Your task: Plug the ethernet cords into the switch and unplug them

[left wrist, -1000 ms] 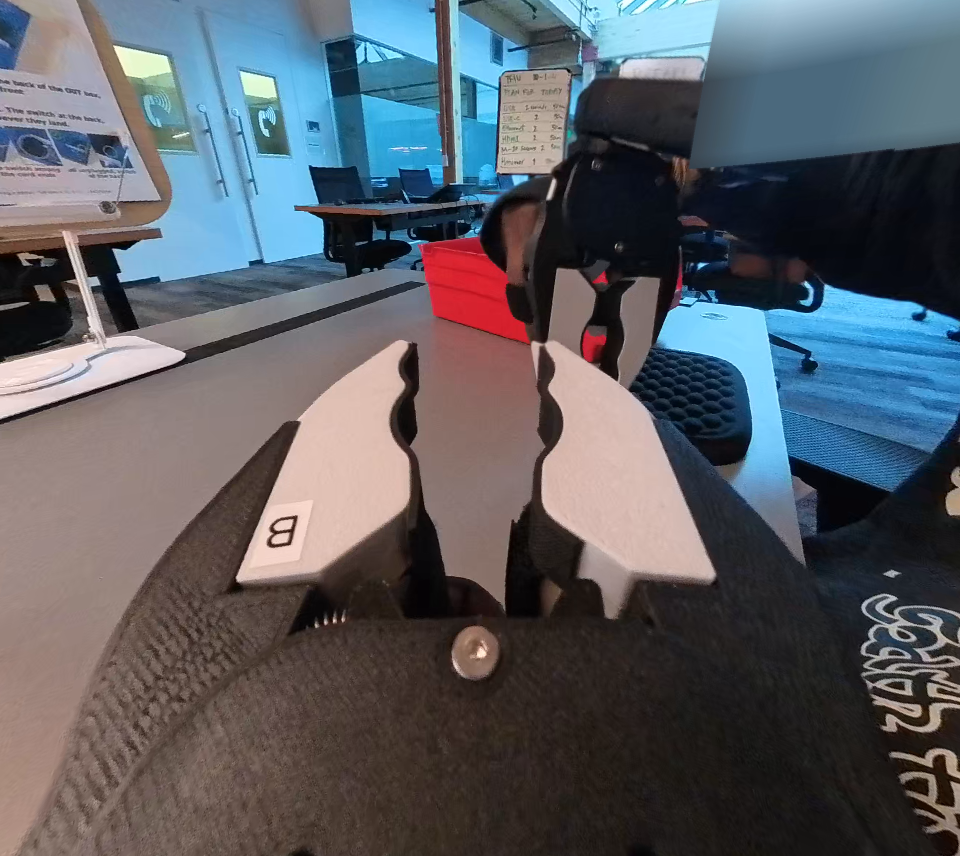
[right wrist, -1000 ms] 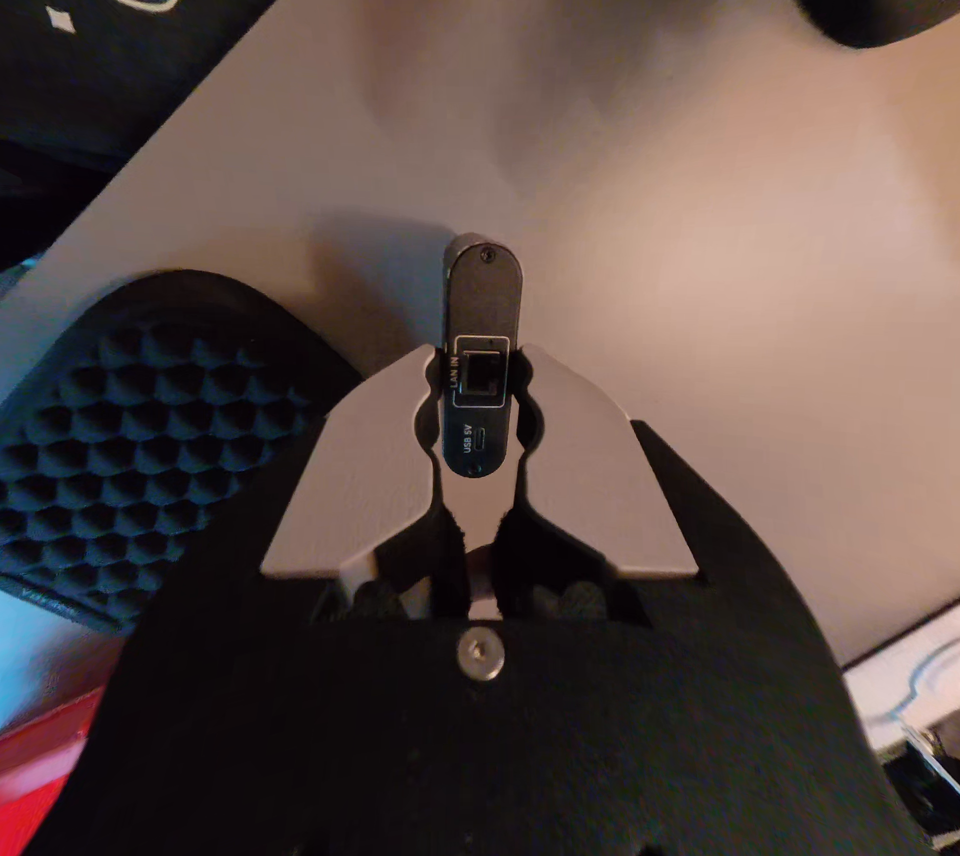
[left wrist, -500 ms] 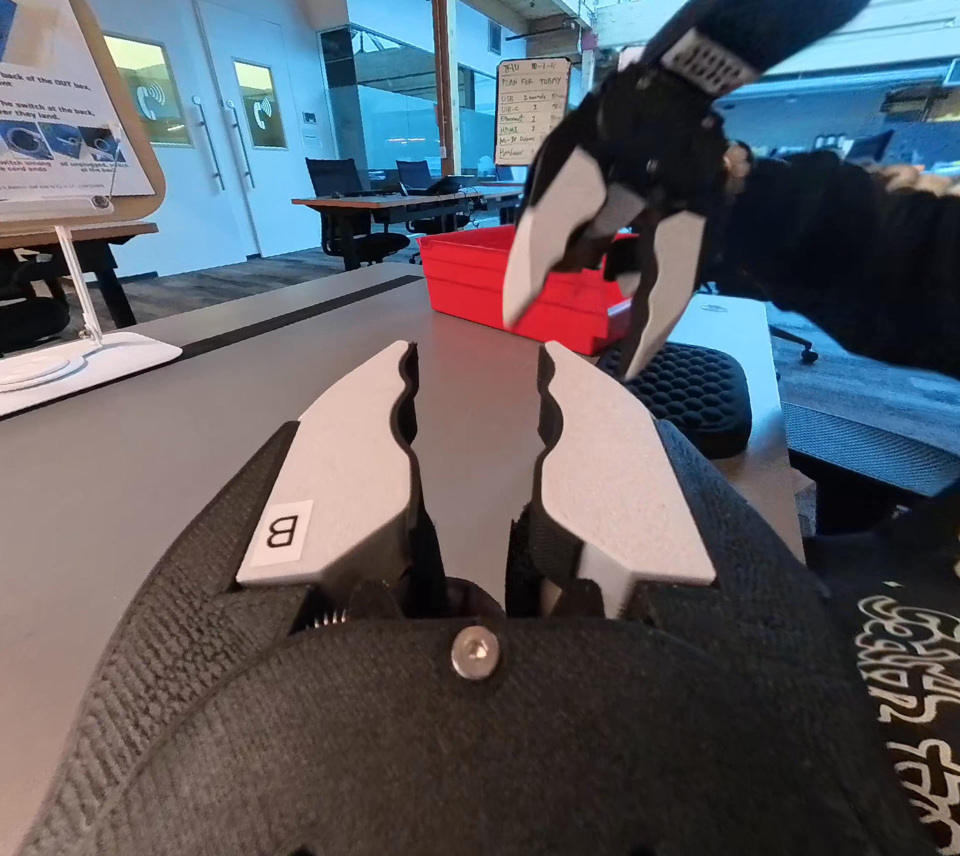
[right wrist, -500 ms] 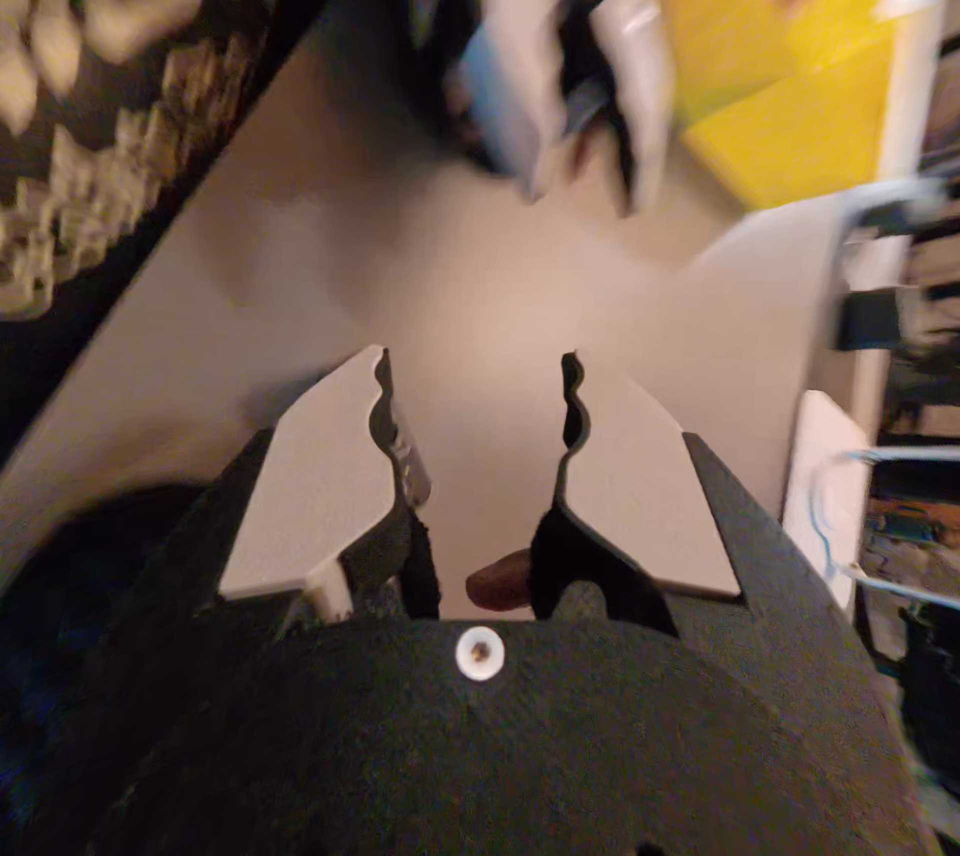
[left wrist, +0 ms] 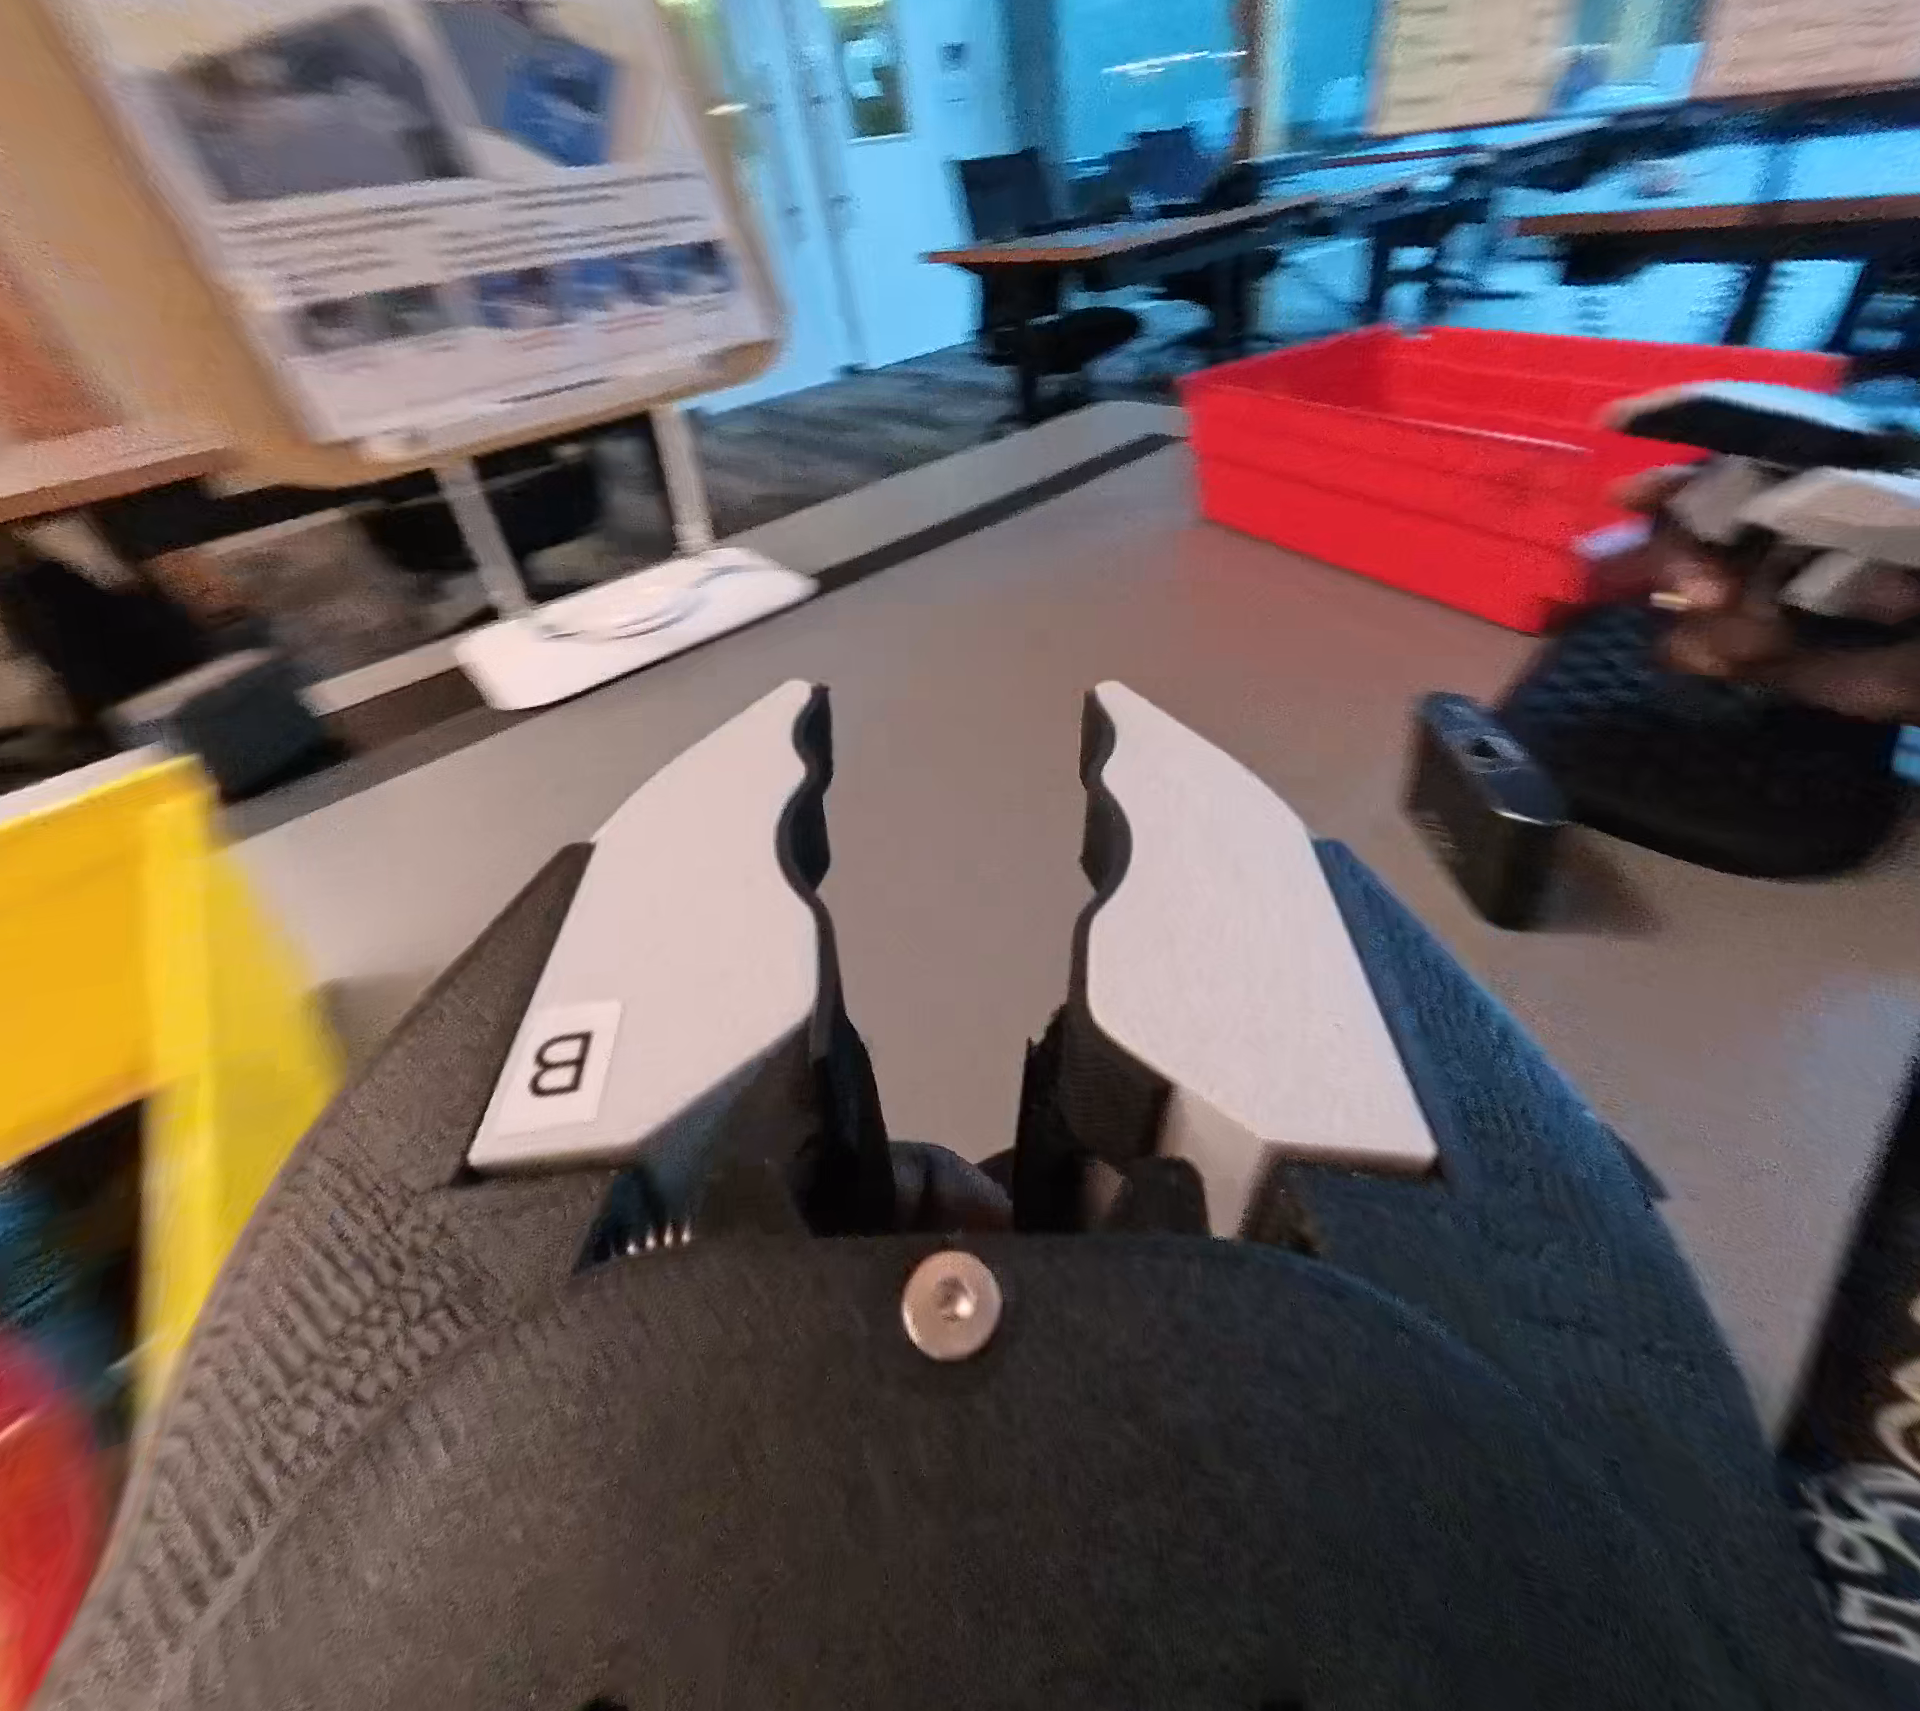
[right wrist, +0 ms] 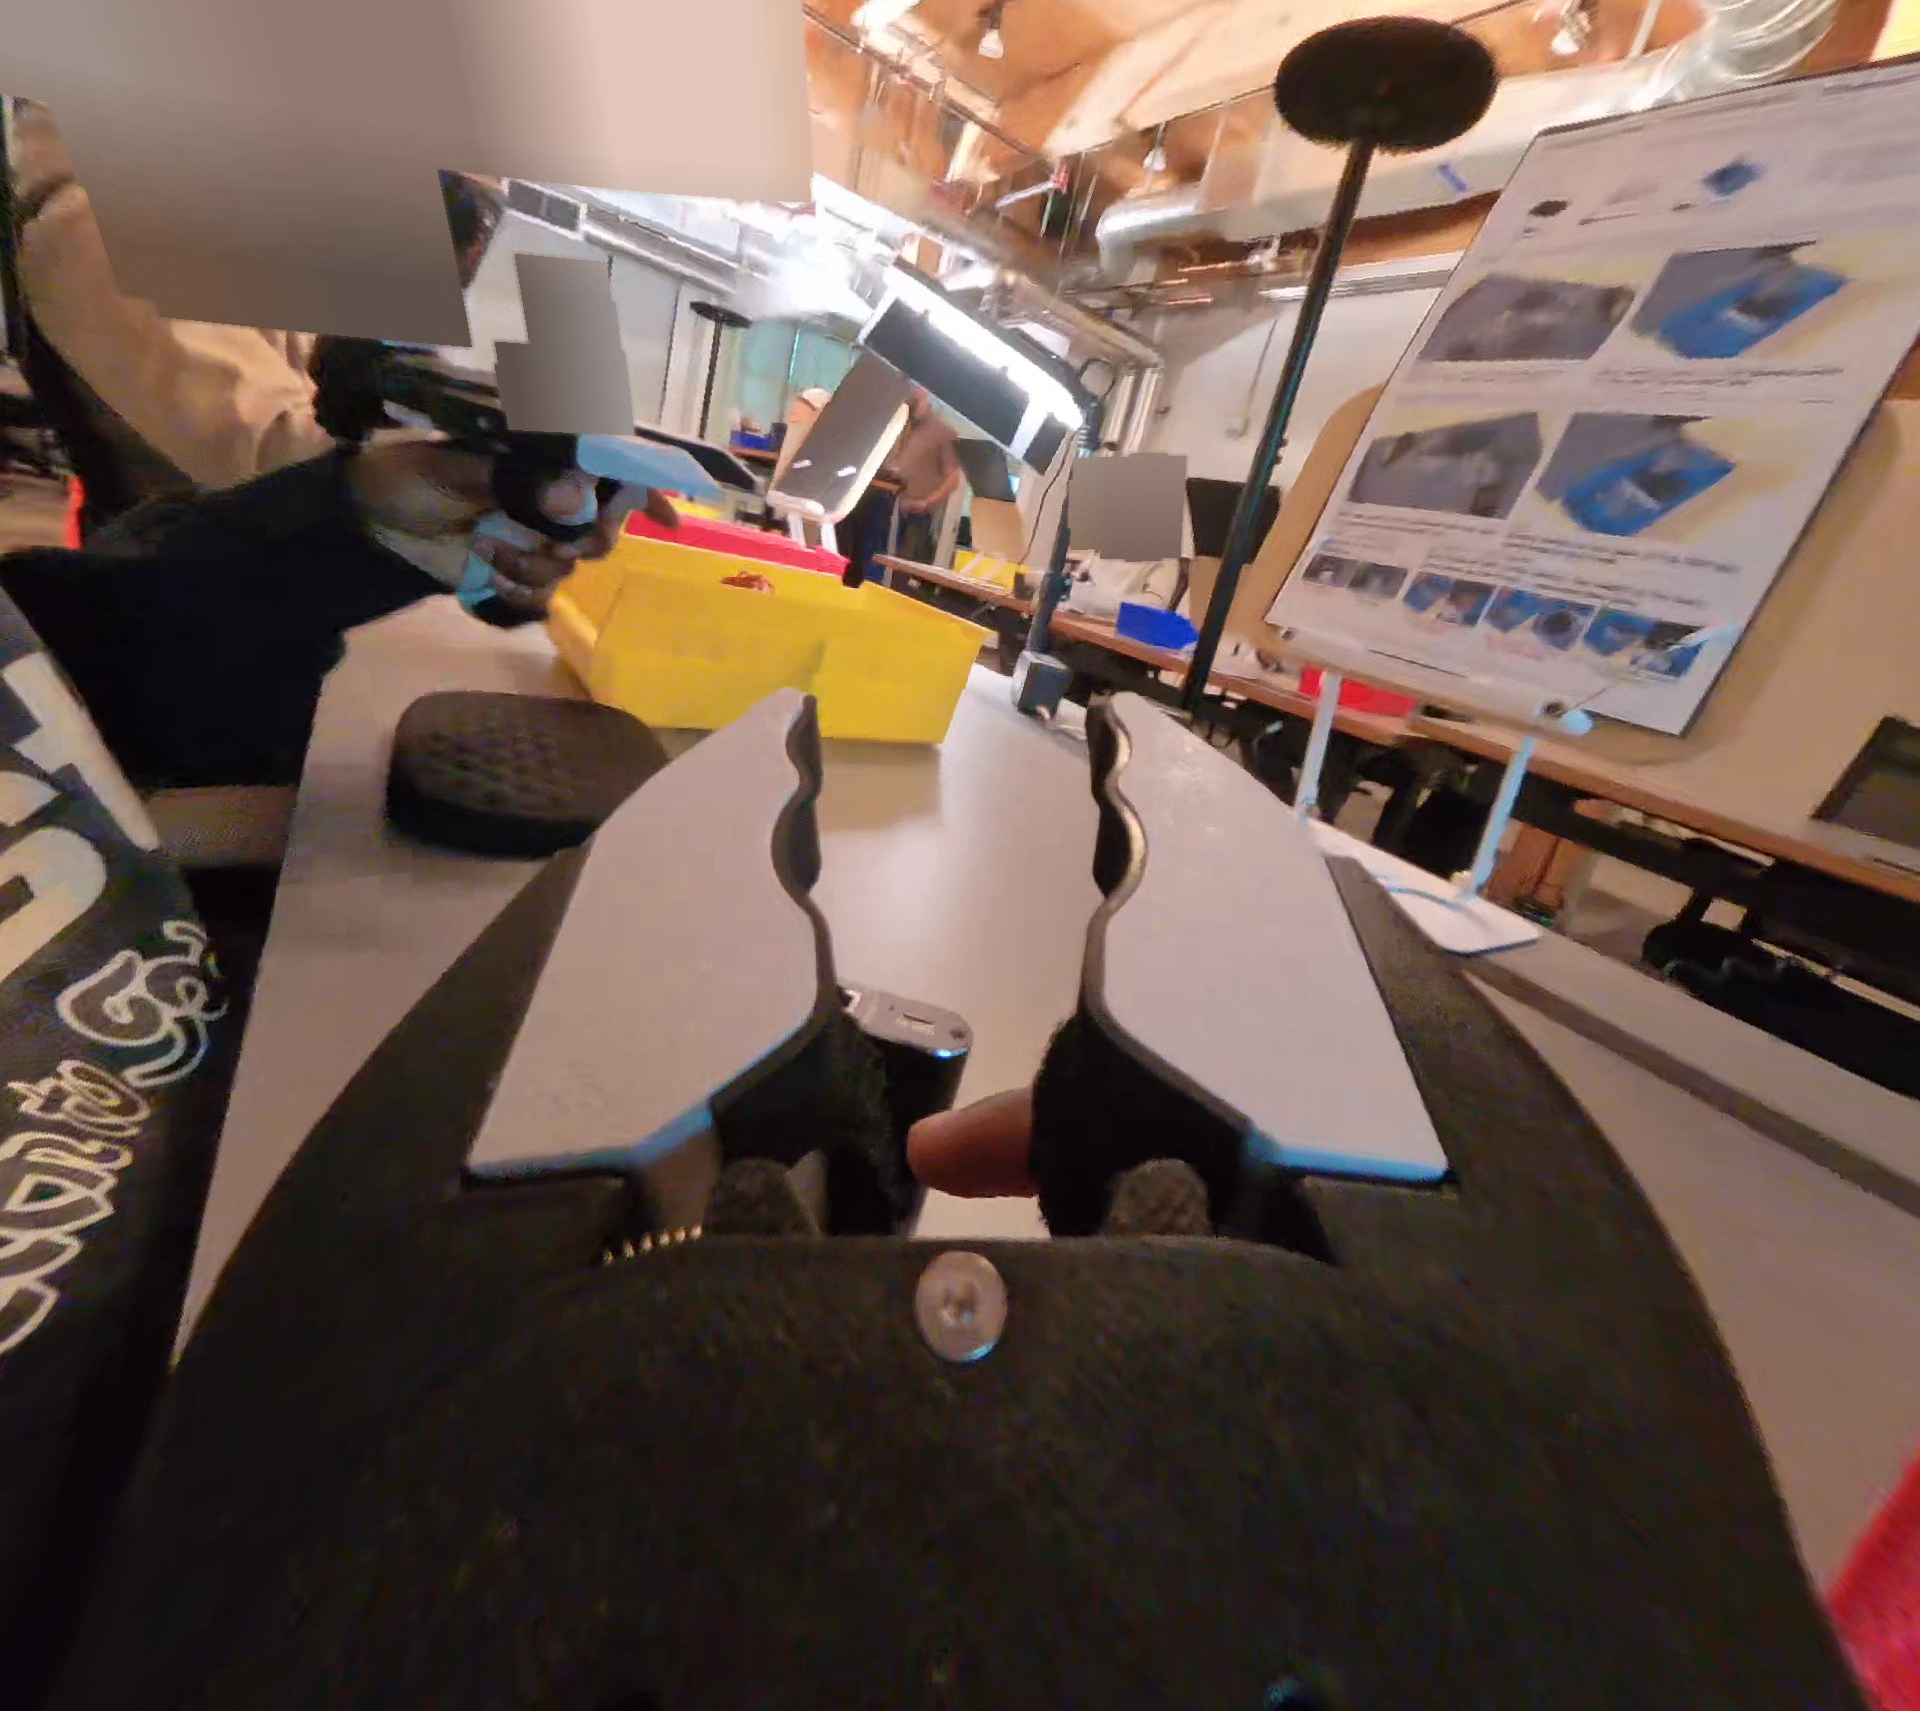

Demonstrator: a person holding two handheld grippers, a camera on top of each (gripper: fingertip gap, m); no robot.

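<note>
The switch [left wrist: 1484, 814], a small black box, stands on the grey table [left wrist: 1039, 622] beside a black honeycomb pad [left wrist: 1704, 757], to the right of my left gripper. My left gripper [left wrist: 954, 705] is open and empty above the bare table. My right gripper [right wrist: 951, 711] is open with nothing between its pads. In the right wrist view the switch's top end [right wrist: 909, 1027] shows low down by the roots of the fingers, and no pad touches it. In the left wrist view the right gripper [left wrist: 1787, 508] is blurred, above and behind the switch. No ethernet cord is in view.
A red bin [left wrist: 1455, 466] sits at the far right of the table. A yellow bin [right wrist: 758, 653] sits beyond a second black pad [right wrist: 520, 768]. A sign on a white stand [left wrist: 634, 633] and a black pole [right wrist: 1299, 373] stand at the table's far edge. A person's sleeve [right wrist: 208, 612] holds the left gripper. Across from one pair of fingers to the other is roughly 25 cm.
My right gripper was shut on the switch a second ago. It opened, left the switch on the table, and rose and swung round. My left gripper turned left and stayed open.
</note>
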